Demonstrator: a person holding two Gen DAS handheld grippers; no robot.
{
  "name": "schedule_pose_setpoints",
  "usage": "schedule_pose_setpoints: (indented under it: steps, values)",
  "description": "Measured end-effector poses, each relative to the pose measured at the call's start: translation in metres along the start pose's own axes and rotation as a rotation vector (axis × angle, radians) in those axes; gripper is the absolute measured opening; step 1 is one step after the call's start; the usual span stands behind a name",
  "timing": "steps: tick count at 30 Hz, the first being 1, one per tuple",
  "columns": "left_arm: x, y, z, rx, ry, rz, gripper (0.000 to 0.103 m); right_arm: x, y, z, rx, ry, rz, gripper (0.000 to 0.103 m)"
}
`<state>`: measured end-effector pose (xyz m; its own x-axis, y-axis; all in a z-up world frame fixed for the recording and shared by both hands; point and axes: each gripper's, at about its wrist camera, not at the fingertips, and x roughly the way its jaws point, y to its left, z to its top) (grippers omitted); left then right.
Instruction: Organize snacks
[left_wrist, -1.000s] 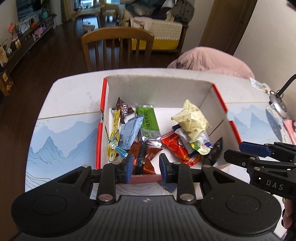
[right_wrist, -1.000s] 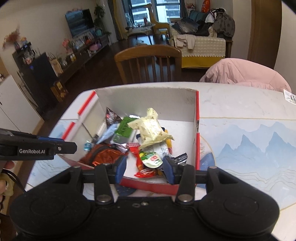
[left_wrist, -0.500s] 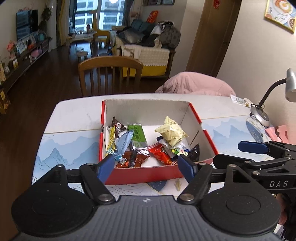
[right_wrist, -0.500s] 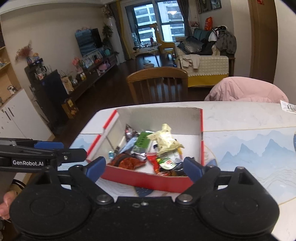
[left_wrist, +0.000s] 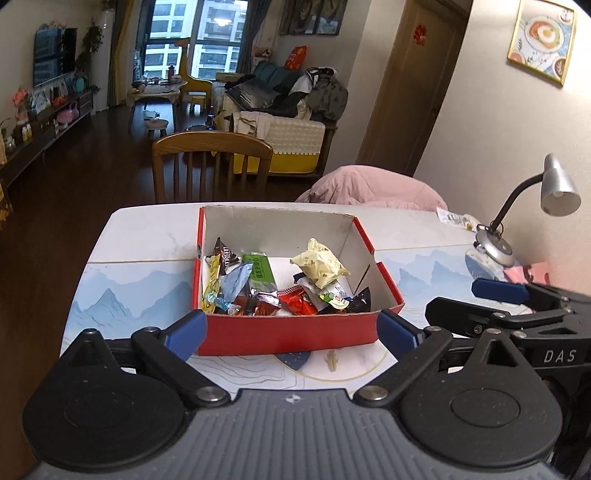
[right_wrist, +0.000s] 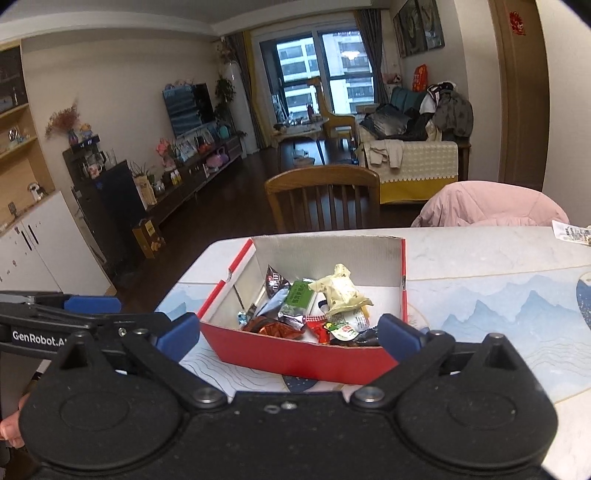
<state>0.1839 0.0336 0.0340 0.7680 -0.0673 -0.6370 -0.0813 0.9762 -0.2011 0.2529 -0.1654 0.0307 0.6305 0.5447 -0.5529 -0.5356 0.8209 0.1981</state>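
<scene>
- Blue-padded fingers of the left gripper (left_wrist: 291, 330) stand wide apart at 6 o'clock in the left wrist view; the jaws have just been opening and nothing is pressed between them.
- Blue pads of the right gripper (right_wrist: 290, 334) are spread just as wide at 6 o'clock in the right wrist view, having just been opening too, clear of the box.
- Each gripper shows in the other's view: the right one at 3 o'clock of the left view, the left one at 9 o'clock of the right view.
- The red box (left_wrist: 288, 338) sits on the table (left_wrist: 147, 240) just beyond both sets of fingers, its near wall between the pads but apart from them.
- Inside it lie the snacks (left_wrist: 280, 284), heaped toward the near wall.
- A yellow pack (left_wrist: 321, 262) lies on top at 1 o'clock of the heap; a green pack (left_wrist: 260, 271) lies at its middle.
- A brown pack (left_wrist: 225, 254) leans at 11 o'clock, near the left wall.
- A red pack (left_wrist: 299, 302) and a dark one (left_wrist: 360, 301) lie at 5 o'clock, against the near wall.
- The table mat (left_wrist: 122, 295) with blue mountains runs under the box, out to 9 and 3 o'clock.
- A lamp (left_wrist: 528, 210) stands on the table at 2 o'clock in the left view.
- A wooden chair (left_wrist: 210, 166) stands past the table's far edge at 12 o'clock.
- A pink coat (left_wrist: 369, 186) lies at 1 o'clock beyond the table.
- A sofa (left_wrist: 280, 107) piled with clothes stands farther back at 12 o'clock, with the window (left_wrist: 195, 44) behind it.
</scene>
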Motion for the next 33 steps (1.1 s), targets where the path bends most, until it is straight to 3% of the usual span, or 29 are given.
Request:
schedule_pose_setpoints:
  steps: [17,33]
  values:
    - [-0.026,0.004,-0.014,-0.036,-0.027,0.014,0.1,-0.015,0.011,-0.017,-0.007,-0.09,-0.008,0.103]
    - [-0.019,0.004,-0.014,-0.042,-0.018,0.012,0.1,-0.011,0.006,-0.012,0.019,-0.084,0.034,0.103]
